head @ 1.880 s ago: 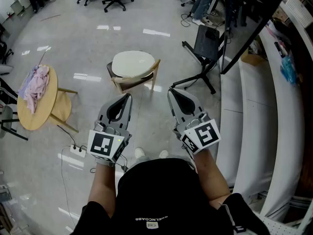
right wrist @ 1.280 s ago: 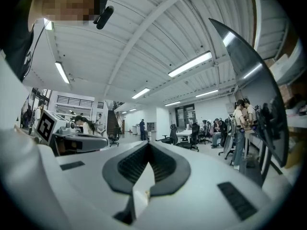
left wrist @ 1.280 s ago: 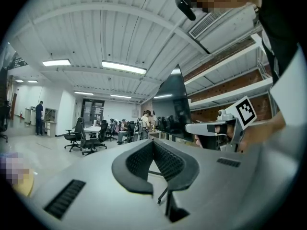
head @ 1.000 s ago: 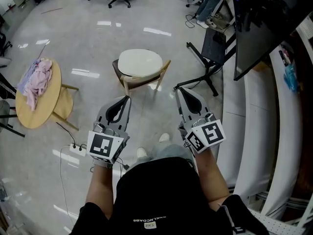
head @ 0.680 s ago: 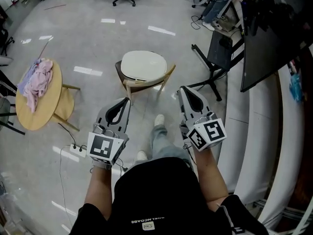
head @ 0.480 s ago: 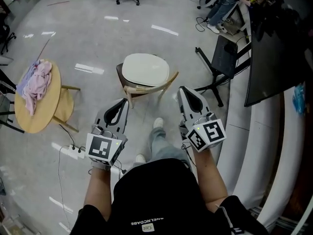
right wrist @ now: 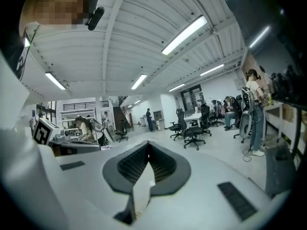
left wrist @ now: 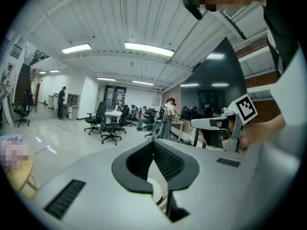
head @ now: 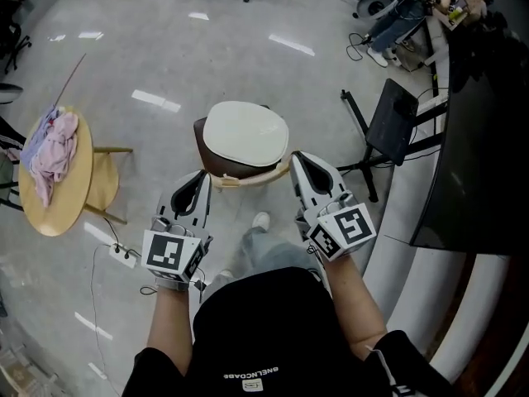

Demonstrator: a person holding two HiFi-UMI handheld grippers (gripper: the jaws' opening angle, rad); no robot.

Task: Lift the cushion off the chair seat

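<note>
Well, my left hand-held gripper [head: 202, 178] and my right hand-held gripper [head: 296, 157] both have their jaws pressed together at the tips, with nothing caught between them. The cream oval cushion [head: 245, 133] lies flat on the seat of the brown wooden chair [head: 213, 162], which stands on the glossy grey floor [head: 149, 64] just ahead of me. Neither hand-held gripper touches the cushion; the right one shows just beside the chair's right edge. Off to my left, well apart, a round pale wooden desk [head: 64, 197] carries a crumpled pink cloth [head: 51, 143].
</note>
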